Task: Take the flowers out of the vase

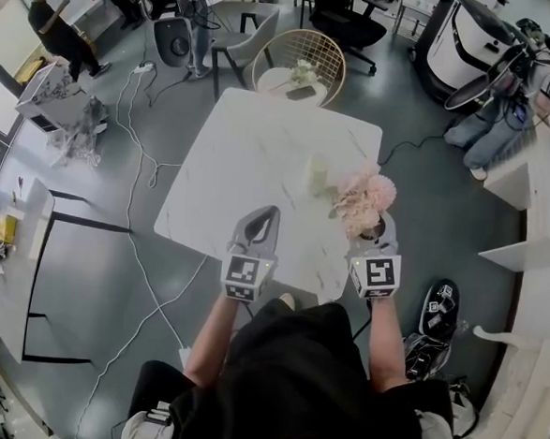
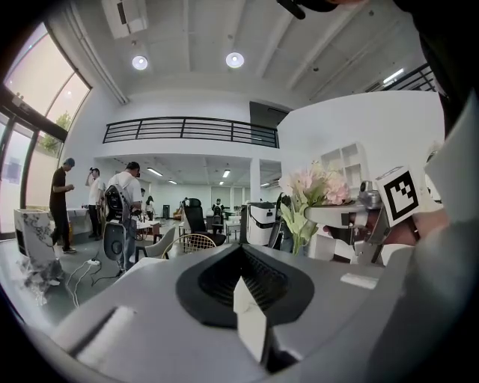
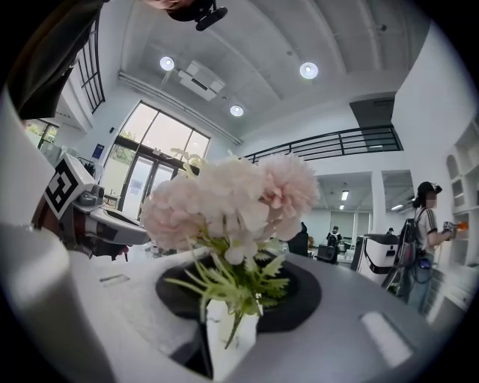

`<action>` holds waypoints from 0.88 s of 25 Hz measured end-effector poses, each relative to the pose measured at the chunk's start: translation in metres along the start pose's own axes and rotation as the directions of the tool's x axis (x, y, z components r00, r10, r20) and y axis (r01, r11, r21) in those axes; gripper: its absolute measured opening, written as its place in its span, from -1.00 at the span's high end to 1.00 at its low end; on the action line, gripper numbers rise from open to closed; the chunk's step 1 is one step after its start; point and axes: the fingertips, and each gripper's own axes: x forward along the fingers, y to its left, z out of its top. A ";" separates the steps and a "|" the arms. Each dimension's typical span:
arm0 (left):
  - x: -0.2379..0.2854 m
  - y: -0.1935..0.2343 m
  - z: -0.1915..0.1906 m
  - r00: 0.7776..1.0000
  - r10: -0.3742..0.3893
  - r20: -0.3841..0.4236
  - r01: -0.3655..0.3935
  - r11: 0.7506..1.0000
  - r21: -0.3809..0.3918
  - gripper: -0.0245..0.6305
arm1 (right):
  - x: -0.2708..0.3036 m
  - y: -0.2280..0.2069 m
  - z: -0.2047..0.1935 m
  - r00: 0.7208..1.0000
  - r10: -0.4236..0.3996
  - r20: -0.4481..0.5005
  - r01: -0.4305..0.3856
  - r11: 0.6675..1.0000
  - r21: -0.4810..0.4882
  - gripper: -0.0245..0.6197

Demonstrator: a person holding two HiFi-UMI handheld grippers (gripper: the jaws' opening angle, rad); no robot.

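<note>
The flowers [image 3: 232,202] look light and crushable, best held where the right gripper [image 3: 230,323] pinches them, low on the stems [image 3: 238,295]; the left gripper [image 2: 248,305] is pressed together.

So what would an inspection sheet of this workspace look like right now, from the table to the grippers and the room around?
surface: white table, bare apart from the vase.
job's things: pink flowers held up to the right of the pale vase, apart from it.
clutter: nothing seen.
grippers: left gripper jaws together, empty; right gripper closed on the flower stems.
cables: white cables trail left of the table.
surroundings: wicker chair beyond the table; people around the room.
</note>
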 end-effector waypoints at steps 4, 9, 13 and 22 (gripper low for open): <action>0.000 -0.011 -0.003 1.000 -0.024 -0.005 0.024 1.000 0.003 0.90 | -0.011 0.000 -0.013 0.999 -0.015 -0.030 0.015 1.000 0.011 0.53; 0.001 -0.022 -0.006 0.999 -0.047 -0.010 0.047 0.999 0.005 0.90 | -0.026 0.003 -0.024 0.998 -0.020 -0.055 0.021 0.999 0.024 0.53; 0.004 -0.032 -0.009 0.998 -0.064 -0.018 0.064 0.998 0.008 0.90 | -0.037 0.003 -0.038 0.996 -0.018 -0.088 0.021 0.999 0.035 0.53; 0.004 -0.046 -0.017 0.995 -0.086 -0.042 0.087 0.996 0.013 0.90 | -0.055 0.007 -0.059 0.991 -0.021 -0.132 0.030 0.997 0.066 0.53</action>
